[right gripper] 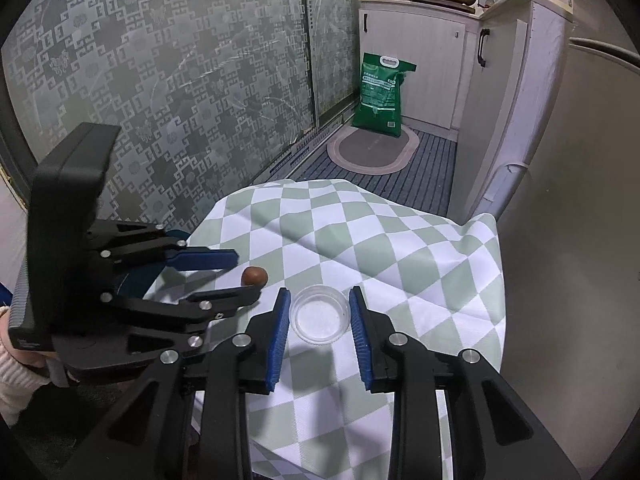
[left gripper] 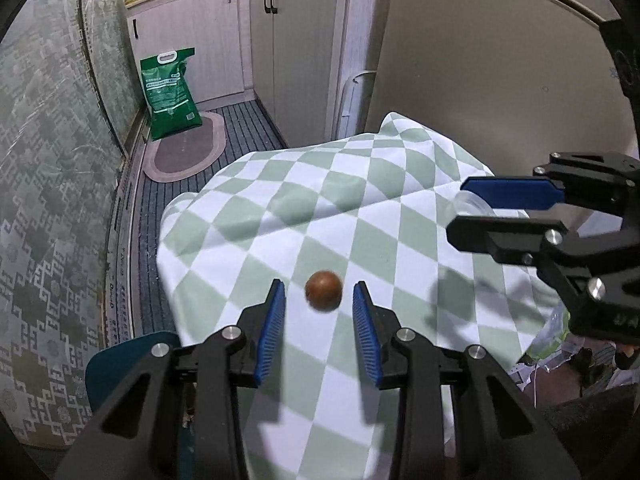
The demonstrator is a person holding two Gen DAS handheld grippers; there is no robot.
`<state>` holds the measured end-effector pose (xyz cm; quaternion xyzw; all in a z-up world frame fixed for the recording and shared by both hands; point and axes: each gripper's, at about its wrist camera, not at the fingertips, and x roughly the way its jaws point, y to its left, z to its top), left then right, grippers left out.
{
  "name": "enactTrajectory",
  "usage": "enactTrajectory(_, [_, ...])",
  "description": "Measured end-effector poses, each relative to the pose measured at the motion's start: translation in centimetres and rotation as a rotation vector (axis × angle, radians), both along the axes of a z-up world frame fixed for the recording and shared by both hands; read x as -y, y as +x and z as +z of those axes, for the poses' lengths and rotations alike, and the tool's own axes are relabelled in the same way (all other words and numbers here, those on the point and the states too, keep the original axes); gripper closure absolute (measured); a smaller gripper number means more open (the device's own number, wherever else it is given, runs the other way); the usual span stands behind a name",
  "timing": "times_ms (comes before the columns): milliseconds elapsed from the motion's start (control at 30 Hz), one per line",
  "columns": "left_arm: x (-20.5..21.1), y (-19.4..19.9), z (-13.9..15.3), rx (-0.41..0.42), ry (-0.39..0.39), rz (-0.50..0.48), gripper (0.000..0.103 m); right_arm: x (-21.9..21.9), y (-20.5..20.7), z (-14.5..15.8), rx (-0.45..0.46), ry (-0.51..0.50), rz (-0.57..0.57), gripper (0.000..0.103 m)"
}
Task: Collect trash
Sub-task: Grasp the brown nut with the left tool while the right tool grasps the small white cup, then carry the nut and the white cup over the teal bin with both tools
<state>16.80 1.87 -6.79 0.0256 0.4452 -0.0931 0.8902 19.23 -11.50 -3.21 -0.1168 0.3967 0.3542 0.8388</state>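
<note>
A small brown round nut [left gripper: 323, 291] [right gripper: 254, 275] lies on the green-and-white checked tablecloth [left gripper: 360, 200] [right gripper: 380, 240]. My left gripper [left gripper: 319, 283] [right gripper: 247, 274] is open and straddles it, with a gap between the nut and each blue pad. My right gripper [right gripper: 319, 291] [left gripper: 457, 209] is shut on a clear round plastic cup [right gripper: 319, 314] [left gripper: 466, 205], its pads pressing on the cup's sides. The cup hangs just above the cloth, to the right of the nut.
The table's far edge drops to a striped floor with an oval mat [left gripper: 186, 148] and a green sack [left gripper: 170, 92]. White cabinets [left gripper: 296, 60] stand behind, a patterned glass door [left gripper: 48, 160] on the left. A teal chair [left gripper: 120, 360] sits at the near left, and crumpled plastic [left gripper: 556, 332] at the right.
</note>
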Motion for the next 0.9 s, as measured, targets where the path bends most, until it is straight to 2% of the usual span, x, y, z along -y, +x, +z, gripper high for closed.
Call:
enactTrajectory(67, [0.2,0.4,-0.2,-0.003,0.011,0.005,0.070,0.3,0.1,0.0,-0.001,-0.001,-0.004,0.073])
enactTrajectory(133, [0.1,0.7,-0.3,-0.005,0.023,0.015,0.082,0.8,0.3,-0.1,-0.002,-0.002,-0.007,0.073])
enactTrajectory(300, [0.5,1.0,-0.4,-0.011,0.055,0.011,0.083,1.6,0.7,-0.2,-0.002,-0.005,-0.020,0.073])
enactTrajectory(567, [-0.2,-0.2,0.9,0.007,0.011,0.018,0.083,1.2,0.3,0.4,0.009,0.004,-0.021,0.073])
enactTrajectory(900, [-4.6,-2.9,3.3,0.053,-0.028,0.076,0.083,-2.9,-0.4,0.8,0.013,0.005,0.027,0.073])
